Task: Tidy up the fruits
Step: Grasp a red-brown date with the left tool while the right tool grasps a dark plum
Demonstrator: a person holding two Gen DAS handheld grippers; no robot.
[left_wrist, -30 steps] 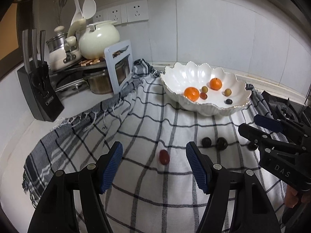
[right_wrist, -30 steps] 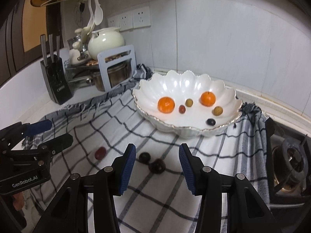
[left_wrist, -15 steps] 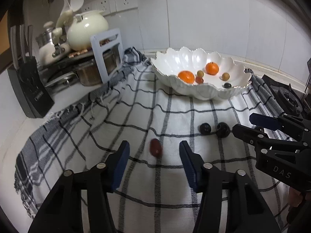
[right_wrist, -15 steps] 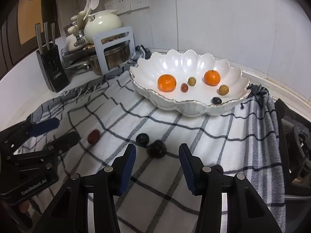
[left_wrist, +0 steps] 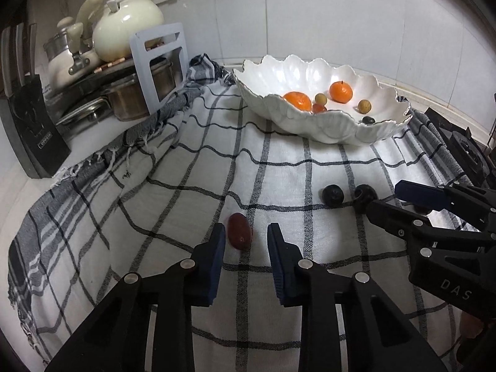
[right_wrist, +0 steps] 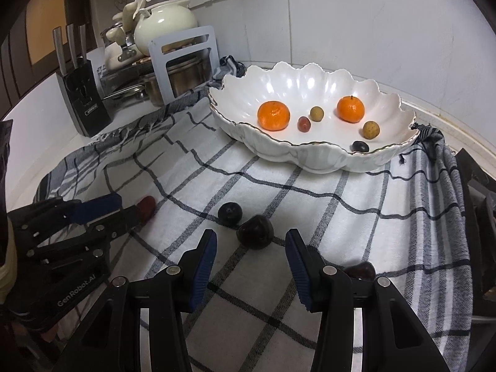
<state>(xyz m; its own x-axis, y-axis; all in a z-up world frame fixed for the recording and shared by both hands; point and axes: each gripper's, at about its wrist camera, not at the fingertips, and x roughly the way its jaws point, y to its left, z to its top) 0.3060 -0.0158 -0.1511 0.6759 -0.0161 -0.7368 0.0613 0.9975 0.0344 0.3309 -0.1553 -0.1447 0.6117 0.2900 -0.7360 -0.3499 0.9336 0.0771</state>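
Observation:
A white scalloped bowl at the back of the checked cloth holds two oranges and several small fruits. A small red fruit lies on the cloth just in front of my open left gripper, between its blue pads. Two dark round fruits lie side by side; the nearer one sits just ahead of my open right gripper. Another dark fruit lies behind the right finger. The right gripper also shows in the left wrist view.
A checked cloth covers the counter. A knife block, pots on a rack and a cream teapot stand at the back left. A gas stove lies to the right. Tiled wall behind.
Both grippers have moved forward and lower toward the cloth. The red fruit now lies at the left pads, which have narrowed; the dark fruit is nearer the right pads, which have widened.

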